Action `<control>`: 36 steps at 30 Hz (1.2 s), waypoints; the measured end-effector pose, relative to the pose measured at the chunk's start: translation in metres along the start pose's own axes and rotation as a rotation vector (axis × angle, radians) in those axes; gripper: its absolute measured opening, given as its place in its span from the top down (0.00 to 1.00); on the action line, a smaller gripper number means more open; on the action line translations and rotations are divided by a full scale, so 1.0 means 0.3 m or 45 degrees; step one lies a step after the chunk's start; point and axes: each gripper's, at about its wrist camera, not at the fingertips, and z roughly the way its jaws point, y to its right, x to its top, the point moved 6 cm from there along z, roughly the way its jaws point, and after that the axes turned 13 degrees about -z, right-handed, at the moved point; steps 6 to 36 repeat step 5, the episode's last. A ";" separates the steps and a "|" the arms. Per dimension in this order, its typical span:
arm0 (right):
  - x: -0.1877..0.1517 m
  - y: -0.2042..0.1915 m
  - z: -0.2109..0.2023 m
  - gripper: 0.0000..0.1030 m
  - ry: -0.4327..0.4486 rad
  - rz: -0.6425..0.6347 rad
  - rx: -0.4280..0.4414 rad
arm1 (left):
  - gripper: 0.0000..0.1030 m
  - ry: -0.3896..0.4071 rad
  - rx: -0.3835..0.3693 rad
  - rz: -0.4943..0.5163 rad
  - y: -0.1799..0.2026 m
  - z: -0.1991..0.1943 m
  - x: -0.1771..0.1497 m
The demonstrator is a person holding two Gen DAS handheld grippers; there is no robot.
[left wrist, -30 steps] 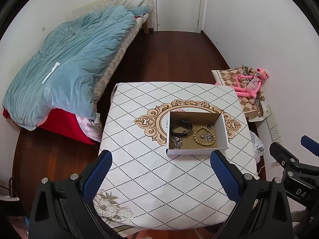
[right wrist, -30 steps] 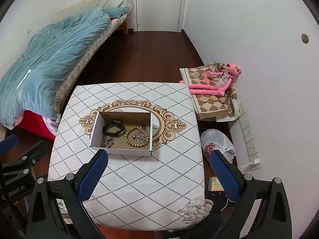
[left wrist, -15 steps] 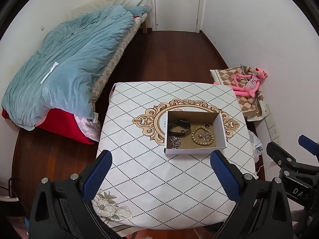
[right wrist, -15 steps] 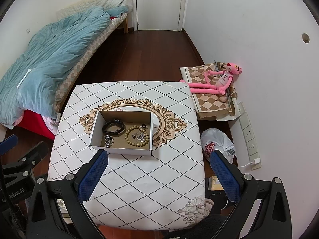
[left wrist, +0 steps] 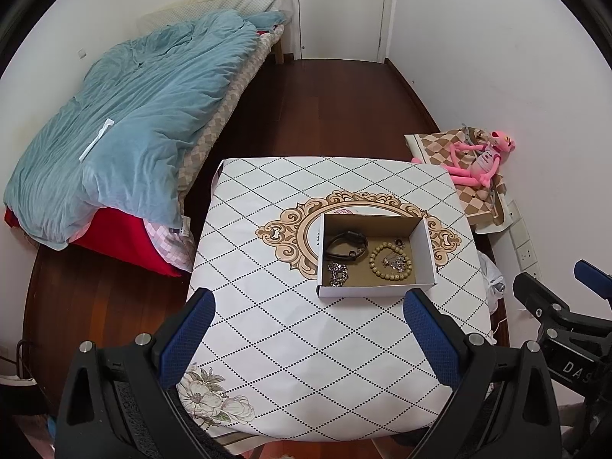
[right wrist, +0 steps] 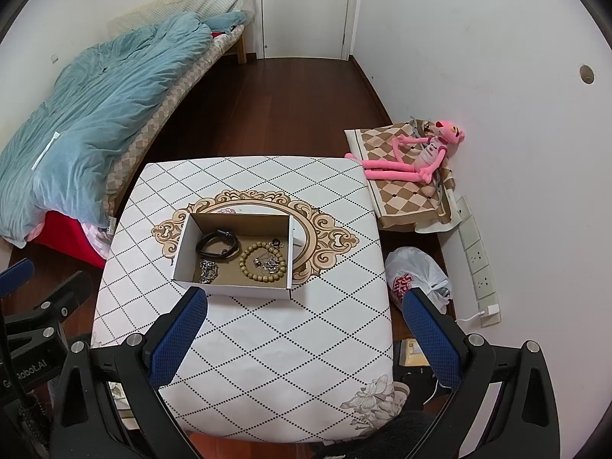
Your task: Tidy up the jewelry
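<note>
Jewelry, namely black strap [left wrist: 346,244], beaded bracelet [left wrist: 390,261] and silver chain [left wrist: 337,273], is lying inside the white cardboard box [left wrist: 373,290]; both wide-open grippers [left wrist: 308,338] [right wrist: 304,338] are pulling back from it, suggesting sorting is finished.

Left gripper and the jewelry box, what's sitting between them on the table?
Nothing: the left wrist view shows only bare patterned tablecloth between the open left gripper and the box.

White walls [left wrist: 478,38], dark wood floor [left wrist: 336,107], bed [left wrist: 153,114]
</note>
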 end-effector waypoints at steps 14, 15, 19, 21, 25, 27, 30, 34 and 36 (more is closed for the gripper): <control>0.000 -0.002 -0.003 0.00 -0.004 -0.002 0.000 | 0.02 0.007 0.004 0.001 -0.004 -0.001 0.004; 0.000 -0.002 -0.003 0.00 -0.004 -0.002 0.000 | 0.02 0.007 0.004 0.001 -0.004 -0.001 0.004; 0.000 -0.002 -0.003 0.00 -0.004 -0.002 0.000 | 0.02 0.007 0.004 0.001 -0.004 -0.001 0.004; 0.000 -0.002 -0.003 0.00 -0.004 -0.002 0.000 | 0.02 0.007 0.004 0.001 -0.004 -0.001 0.004; 0.000 -0.002 -0.003 0.00 -0.004 -0.002 0.000 | 0.02 0.007 0.004 0.001 -0.004 -0.001 0.004; 0.000 -0.002 -0.003 0.00 -0.004 -0.002 0.000 | 0.02 0.007 0.004 0.001 -0.004 -0.001 0.004; 0.000 -0.002 -0.003 0.00 -0.004 -0.002 0.000 | 0.02 0.007 0.004 0.001 -0.004 -0.001 0.004; 0.000 -0.002 -0.003 0.00 -0.004 -0.002 0.000 | 0.02 0.007 0.004 0.001 -0.004 -0.001 0.004; 0.000 -0.002 -0.003 0.00 -0.004 -0.002 0.000 | 0.02 0.007 0.004 0.001 -0.004 -0.001 0.004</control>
